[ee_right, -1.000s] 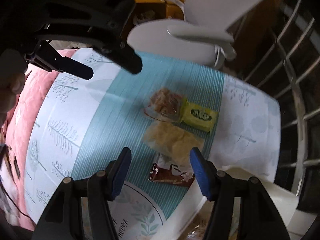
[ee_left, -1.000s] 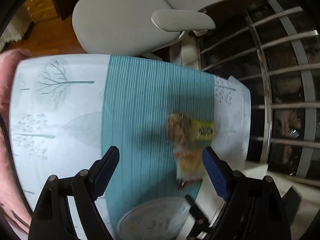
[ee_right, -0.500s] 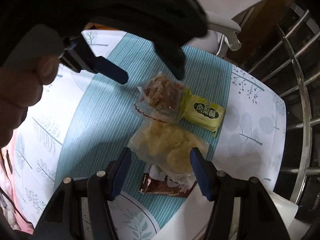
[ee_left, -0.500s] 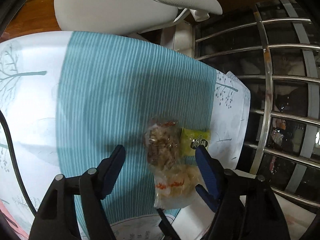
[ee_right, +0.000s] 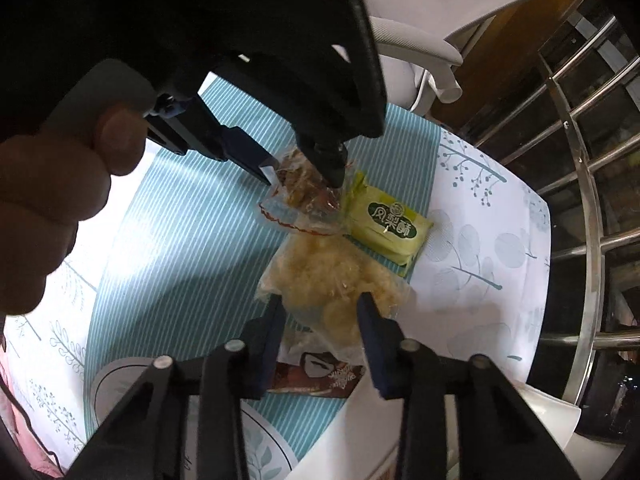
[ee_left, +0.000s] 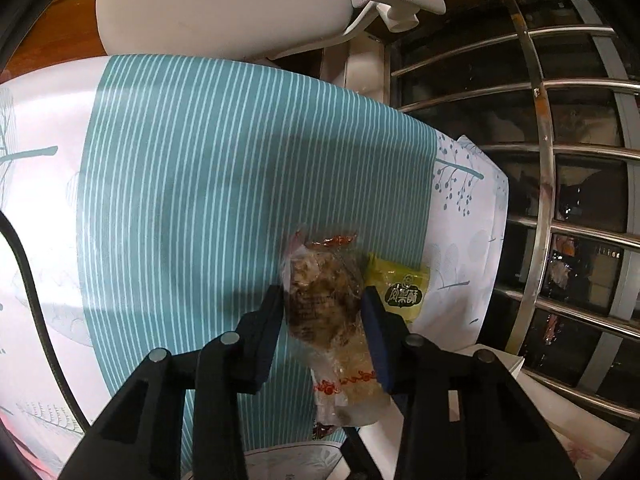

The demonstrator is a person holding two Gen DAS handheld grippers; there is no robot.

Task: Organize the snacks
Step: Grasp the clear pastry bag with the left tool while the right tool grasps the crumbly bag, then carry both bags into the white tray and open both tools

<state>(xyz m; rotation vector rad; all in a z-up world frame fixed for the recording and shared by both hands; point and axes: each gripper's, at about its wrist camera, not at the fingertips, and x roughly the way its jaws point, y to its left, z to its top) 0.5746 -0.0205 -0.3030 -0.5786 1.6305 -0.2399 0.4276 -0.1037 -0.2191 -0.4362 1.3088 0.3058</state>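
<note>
Several snack packets lie together on the teal striped cloth (ee_left: 224, 184). My left gripper (ee_left: 322, 300) is shut on a clear packet of brown snack (ee_left: 324, 296), its pads against both sides; the same grip shows in the right wrist view (ee_right: 304, 184). A yellow-green pastry packet (ee_left: 402, 294) lies just right of it, also seen in the right wrist view (ee_right: 386, 224). My right gripper (ee_right: 320, 306) has closed on a clear bag of pale yellow crisps (ee_right: 332, 276). A brown chocolate packet (ee_right: 320, 376) lies under that bag.
A white patterned plate (ee_right: 120, 384) sits at the near left. A white box edge (ee_right: 552, 412) is at the near right. A grey office chair (ee_left: 248, 4) stands behind the table. A metal railing (ee_left: 548, 200) runs along the right side.
Both grippers moved down onto the snacks and closed: the left on the brown snack packet, the right on the crisps bag. The left gripper now fills the upper right wrist view.
</note>
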